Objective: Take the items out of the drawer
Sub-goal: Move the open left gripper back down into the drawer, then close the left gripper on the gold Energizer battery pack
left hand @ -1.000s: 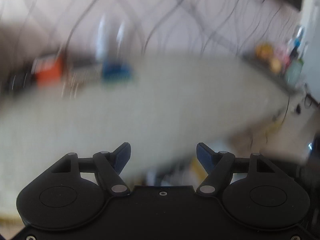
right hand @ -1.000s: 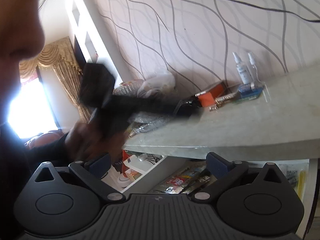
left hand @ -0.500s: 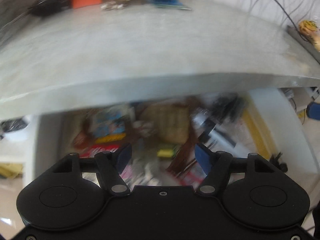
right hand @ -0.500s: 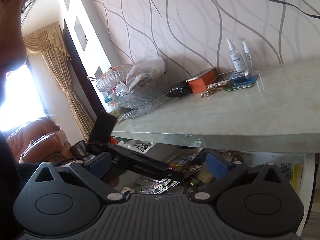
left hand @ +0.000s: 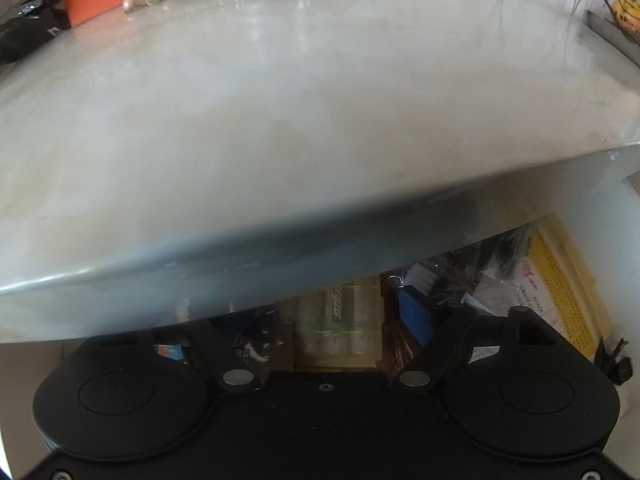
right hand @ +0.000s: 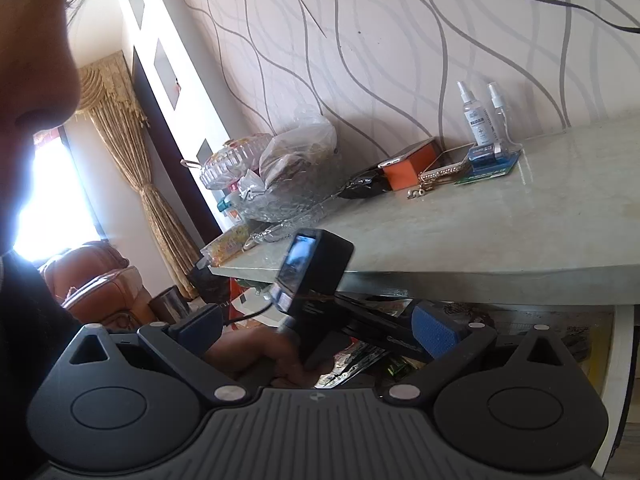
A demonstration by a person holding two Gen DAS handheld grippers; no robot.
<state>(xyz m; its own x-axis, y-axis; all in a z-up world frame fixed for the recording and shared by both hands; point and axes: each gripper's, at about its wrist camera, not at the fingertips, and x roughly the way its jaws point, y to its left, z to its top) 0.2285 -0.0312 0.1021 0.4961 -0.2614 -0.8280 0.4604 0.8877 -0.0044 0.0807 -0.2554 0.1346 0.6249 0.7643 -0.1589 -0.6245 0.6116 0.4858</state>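
The open drawer (left hand: 568, 280) lies under the pale marble tabletop (left hand: 304, 112) and is full of mixed items. My left gripper (left hand: 328, 316) is open, reaching into the drawer under the table edge, with a pack of Energizer batteries (left hand: 340, 328) between its fingers; its left finger is hidden by the edge. My right gripper (right hand: 316, 326) is open and empty, held back from the table. Through it I see the left gripper's body (right hand: 312, 276) and the hand holding it, reaching into the drawer (right hand: 552, 320).
On the tabletop by the wall stand an orange box (right hand: 408, 160), a phone (right hand: 448, 162), a blue battery pack (right hand: 492, 160), two spray bottles (right hand: 476, 120) and glass dishes with bags (right hand: 288, 176). A yellow sheet (left hand: 560, 280) lies in the drawer's right side.
My left gripper has swung down from facing the tabletop and pushed in under the table edge, closer to the battery pack. The right gripper has hardly moved.
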